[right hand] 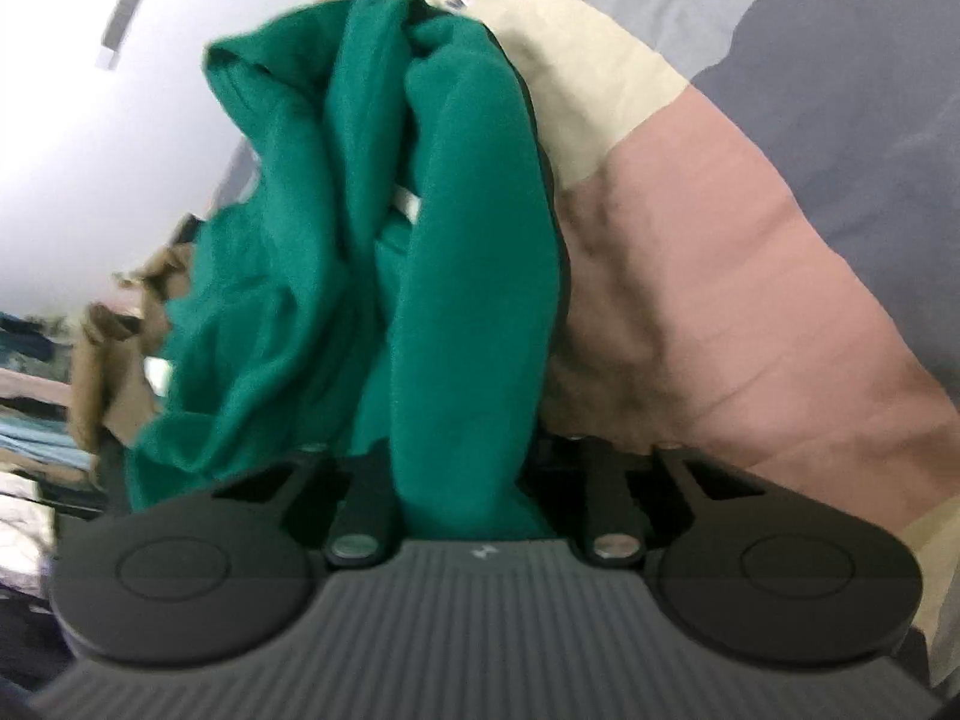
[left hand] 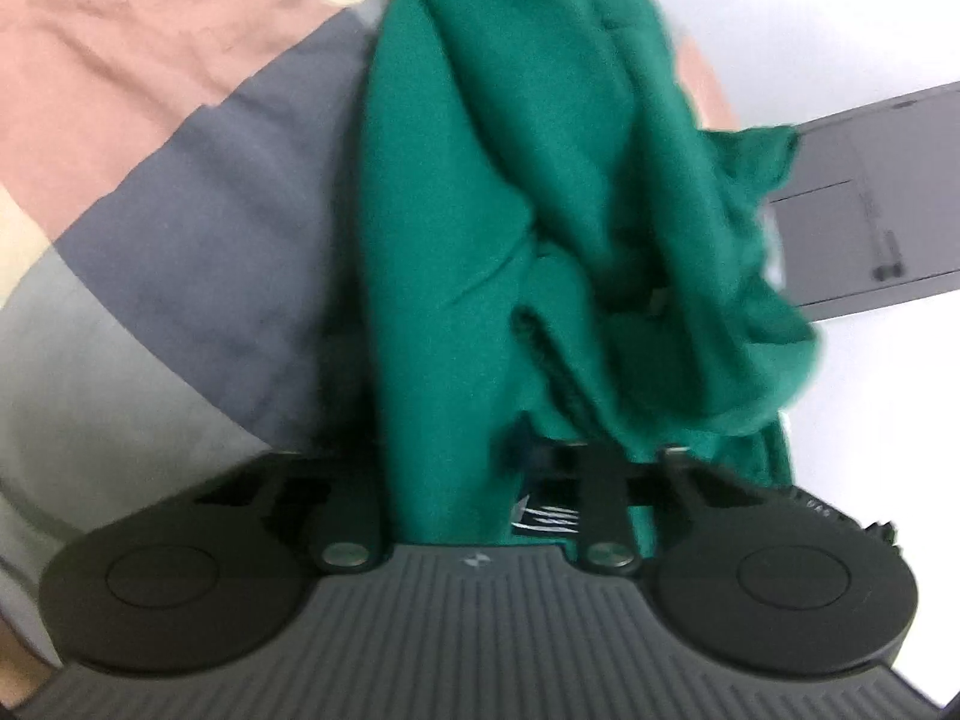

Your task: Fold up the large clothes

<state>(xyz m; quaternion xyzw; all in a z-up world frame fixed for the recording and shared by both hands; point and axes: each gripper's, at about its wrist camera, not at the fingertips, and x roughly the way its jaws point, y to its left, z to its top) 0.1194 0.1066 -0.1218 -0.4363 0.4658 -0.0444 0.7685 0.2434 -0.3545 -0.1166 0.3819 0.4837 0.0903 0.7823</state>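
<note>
Bedspread [left hand: 150, 192] pink/grey/cream blocks | white wall | both jaws clamped on green garment [left hand: 480, 228]

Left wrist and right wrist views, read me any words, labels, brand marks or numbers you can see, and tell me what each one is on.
No text reads for certain.
Dark label under the green garment: white script, too blurred.
Left gripper housing rim: small letters, too blurred.
White tag in the garment: blank or unreadable.

The green garment [left hand: 456, 228] is soft matt knit cloth, faintly fuzzy. The bed cover [left hand: 180, 192] is thin woven cotton — matt, finely creased. Each hand-held gripper [left hand: 510, 462] [right hand: 462, 456] is matt black plastic — ribbed housing, shiny metal pivot screws [left hand: 343, 554].
</note>
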